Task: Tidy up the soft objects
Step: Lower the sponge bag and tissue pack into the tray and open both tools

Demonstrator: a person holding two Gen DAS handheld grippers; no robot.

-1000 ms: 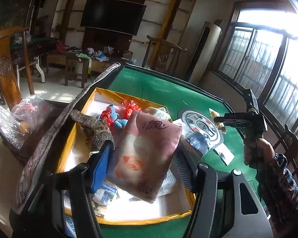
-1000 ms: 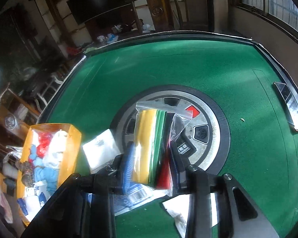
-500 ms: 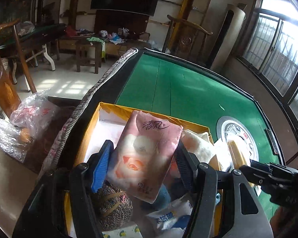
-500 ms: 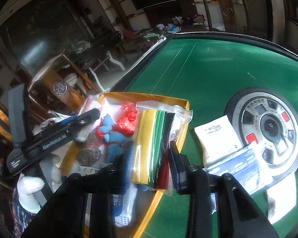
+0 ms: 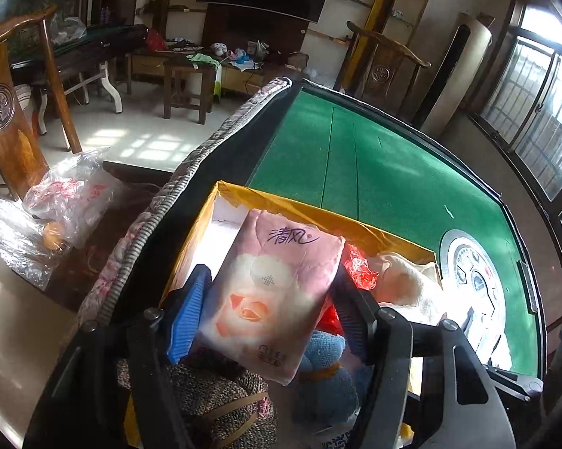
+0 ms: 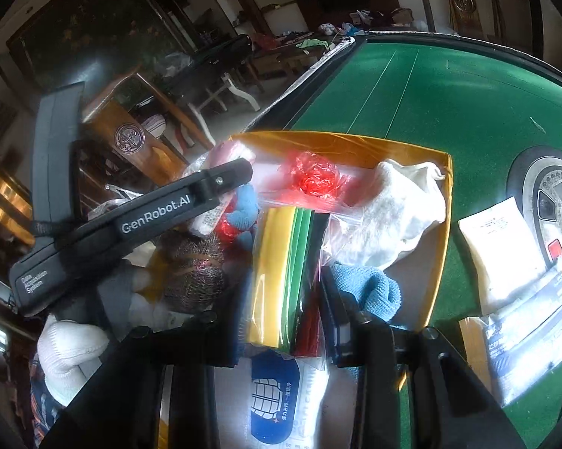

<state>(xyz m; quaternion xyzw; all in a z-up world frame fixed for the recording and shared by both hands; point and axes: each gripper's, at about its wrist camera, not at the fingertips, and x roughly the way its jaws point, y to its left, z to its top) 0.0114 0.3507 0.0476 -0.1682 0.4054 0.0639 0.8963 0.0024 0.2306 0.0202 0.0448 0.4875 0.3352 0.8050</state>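
Grippers (image 5: 269,299) (image 6: 284,292) over box (image 6: 439,239), both loaded

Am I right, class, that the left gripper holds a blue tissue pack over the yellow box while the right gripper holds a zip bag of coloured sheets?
Not quite: the tissue pack in the left gripper is pink, not blue, as the left wrist view shows. It is over the yellow box, and the right gripper does hold the zip bag of coloured sheets.

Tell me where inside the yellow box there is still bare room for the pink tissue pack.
The bare patch is the white floor at the far left corner of the yellow box, bordered by its far wall and the red plastic ball. The rest is crowded: white cloth, blue towel, brown knit roll. The tissue pack hangs near that patch.
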